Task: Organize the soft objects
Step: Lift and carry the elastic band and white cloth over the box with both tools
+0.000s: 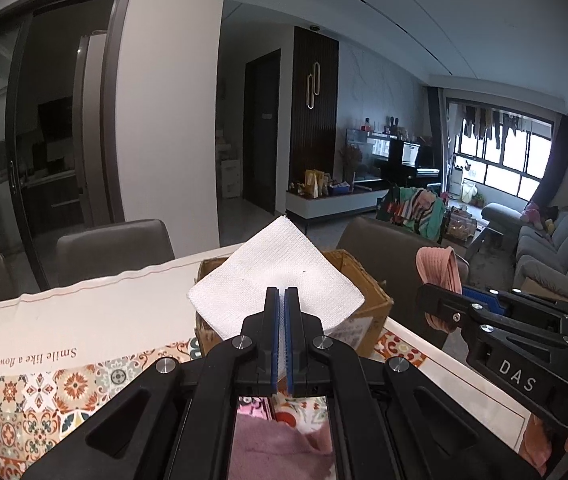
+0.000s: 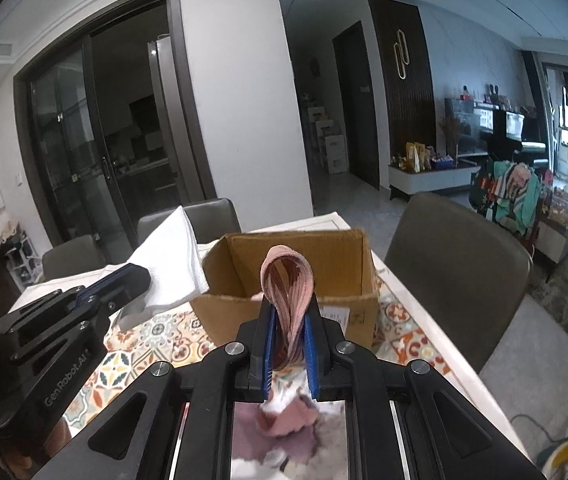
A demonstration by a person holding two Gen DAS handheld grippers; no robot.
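The left gripper [image 1: 283, 300] is clenched on a white folded cloth [image 1: 280, 268], the right gripper [image 2: 289, 316] on a looped pink ribbed fabric [image 2: 290, 284]; both items are raised just near the open cardboard box [image 2: 348, 256], likely for dropping in.

"Smile like a flower" on tablecloth [image 1: 84, 320]; "DAS", "GenRobot.AI" on gripper bodies.

Dark glass sliding doors [image 2: 84, 152], grey sofa [image 1: 544, 248] (window-lit) [image 1: 504, 160], brown chairs [image 2: 456, 264].
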